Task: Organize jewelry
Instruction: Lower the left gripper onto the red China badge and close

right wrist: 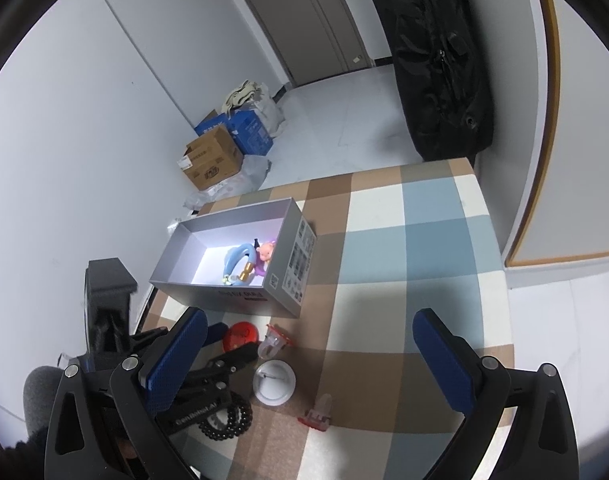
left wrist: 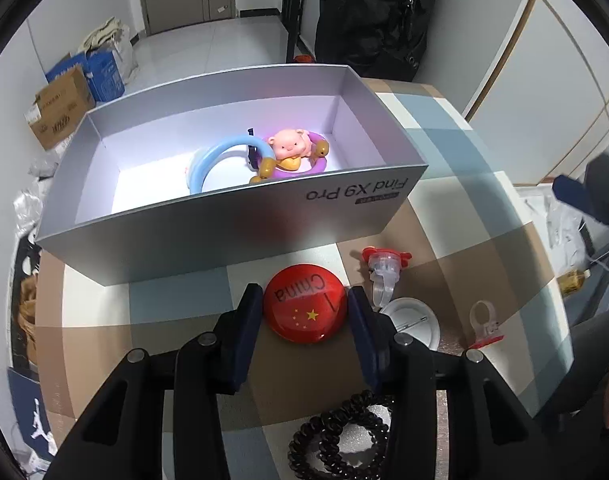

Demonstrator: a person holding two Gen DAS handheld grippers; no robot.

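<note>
A red round "China" badge (left wrist: 304, 304) lies on the checked tablecloth between the two fingers of my left gripper (left wrist: 304, 308); the jaws stand on either side of it, close to its edge, and I cannot tell if they press it. The badge also shows in the right wrist view (right wrist: 240, 336). Behind it stands an open grey box (left wrist: 208, 220) holding a blue bracelet (left wrist: 220, 156) and a pink pig toy ring (left wrist: 292, 148). My right gripper (right wrist: 308, 344) is open and empty, held high above the table.
A clear ring with a red top (left wrist: 384, 268), a white badge lying face down (left wrist: 416, 320), a clear and red ring (left wrist: 484, 324) and a black bead bracelet (left wrist: 336, 436) lie on the cloth (right wrist: 404, 240). Cardboard boxes (right wrist: 212, 156) and a black bag (right wrist: 436, 60) stand on the floor beyond.
</note>
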